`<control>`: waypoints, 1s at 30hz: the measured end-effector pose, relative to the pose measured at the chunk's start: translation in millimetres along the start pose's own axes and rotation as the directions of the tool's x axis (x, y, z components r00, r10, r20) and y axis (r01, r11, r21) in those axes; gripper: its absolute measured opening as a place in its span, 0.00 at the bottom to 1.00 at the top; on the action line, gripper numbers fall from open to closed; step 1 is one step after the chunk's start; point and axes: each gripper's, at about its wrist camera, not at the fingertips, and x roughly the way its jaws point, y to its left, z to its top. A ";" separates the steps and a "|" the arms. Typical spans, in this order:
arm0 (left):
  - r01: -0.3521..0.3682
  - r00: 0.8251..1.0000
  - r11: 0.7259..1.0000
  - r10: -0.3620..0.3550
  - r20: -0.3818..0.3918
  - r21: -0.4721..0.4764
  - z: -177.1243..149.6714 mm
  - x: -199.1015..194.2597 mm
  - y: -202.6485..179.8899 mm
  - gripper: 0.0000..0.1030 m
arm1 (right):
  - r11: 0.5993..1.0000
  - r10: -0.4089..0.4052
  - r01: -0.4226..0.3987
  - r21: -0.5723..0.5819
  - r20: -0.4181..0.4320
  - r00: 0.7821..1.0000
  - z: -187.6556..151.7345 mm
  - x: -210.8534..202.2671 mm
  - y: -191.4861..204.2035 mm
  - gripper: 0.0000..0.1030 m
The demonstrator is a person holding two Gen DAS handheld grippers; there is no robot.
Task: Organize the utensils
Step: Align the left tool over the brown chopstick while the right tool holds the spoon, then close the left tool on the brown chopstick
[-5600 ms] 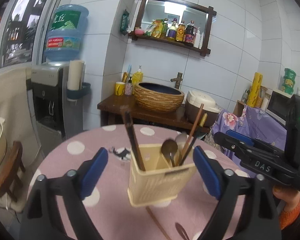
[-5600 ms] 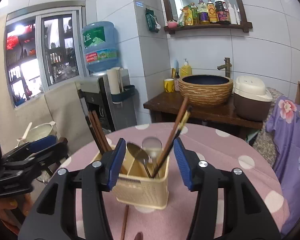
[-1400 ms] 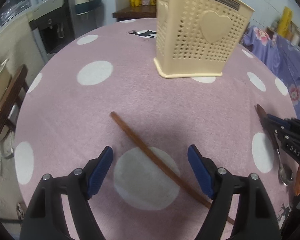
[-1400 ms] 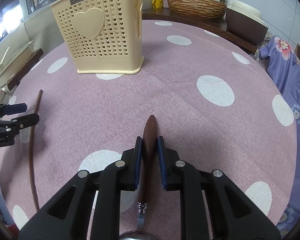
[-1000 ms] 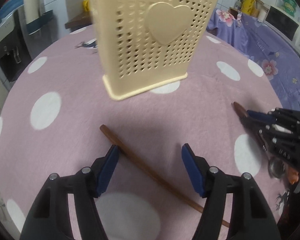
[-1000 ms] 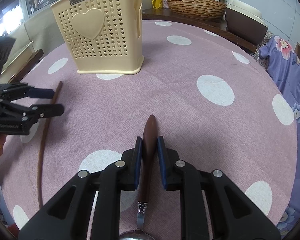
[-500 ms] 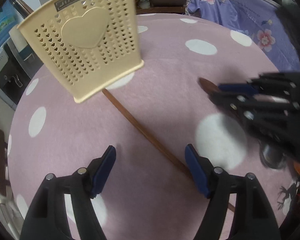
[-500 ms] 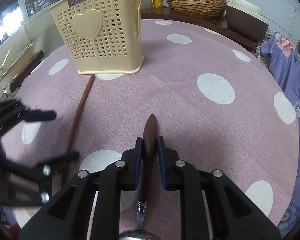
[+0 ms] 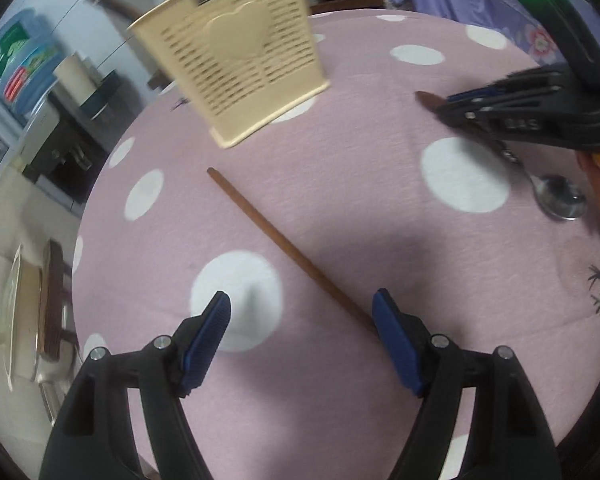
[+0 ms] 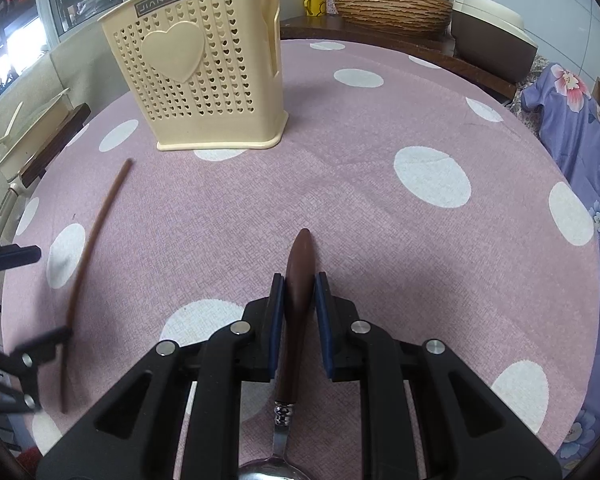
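A cream perforated utensil holder (image 9: 240, 60) (image 10: 204, 72) stands at the far side of the table. A brown chopstick (image 9: 284, 248) (image 10: 88, 248) lies flat on the cloth. My left gripper (image 9: 302, 308) is open around its near end, which runs close to the right finger; no pad presses on it. The left gripper (image 10: 32, 300) also shows at the left edge of the right wrist view. My right gripper (image 10: 299, 280) (image 9: 448, 100) is shut on the brown handle of a metal spoon (image 10: 298, 272). The spoon's bowl (image 9: 560, 200) rests on the table.
The round table wears a pink cloth with white dots (image 10: 420, 120). Behind it stand a wooden counter with a woven basin (image 10: 392, 4) and a rice cooker (image 10: 492, 32). Purple floral fabric (image 10: 572, 120) hangs at the right. A stool with a pot (image 9: 48, 300) sits at the left.
The left gripper has swung round toward the chopstick's near end. The chopstick shifted right toward the holder, then back to the left. The right gripper and the spoon have kept still.
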 end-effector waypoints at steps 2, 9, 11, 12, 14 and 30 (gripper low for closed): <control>-0.001 1.000 1.000 0.001 -0.013 -0.004 -2.5 3.6 6.8 0.71 | 1.000 -0.002 0.002 -0.003 0.001 1.000 -0.6 -0.1 0.9 0.16; 0.095 0.995 0.967 -0.086 0.046 -0.238 1.3 5.5 58.1 0.72 | 1.000 -0.004 0.004 -0.005 -0.001 1.000 -0.5 0.1 1.2 0.16; 0.024 0.996 0.945 0.004 0.084 -0.327 4.5 5.7 76.2 0.72 | 1.000 -0.003 0.003 -0.004 0.000 1.000 -0.7 0.0 1.1 0.16; 0.004 0.995 0.930 0.035 0.098 -0.368 5.1 6.1 83.7 0.72 | 1.000 -0.003 0.003 -0.003 0.000 1.000 -0.6 0.0 0.8 0.16; -0.015 0.992 0.865 0.075 0.099 -0.501 6.3 12.9 105.5 0.71 | 1.000 -0.006 0.006 -0.005 0.000 1.000 -0.4 0.3 1.1 0.16; -0.080 0.994 0.789 0.108 0.009 -0.609 26.8 60.4 87.7 0.45 | 1.000 -0.015 0.015 -0.017 -0.003 1.000 -0.7 0.1 2.7 0.16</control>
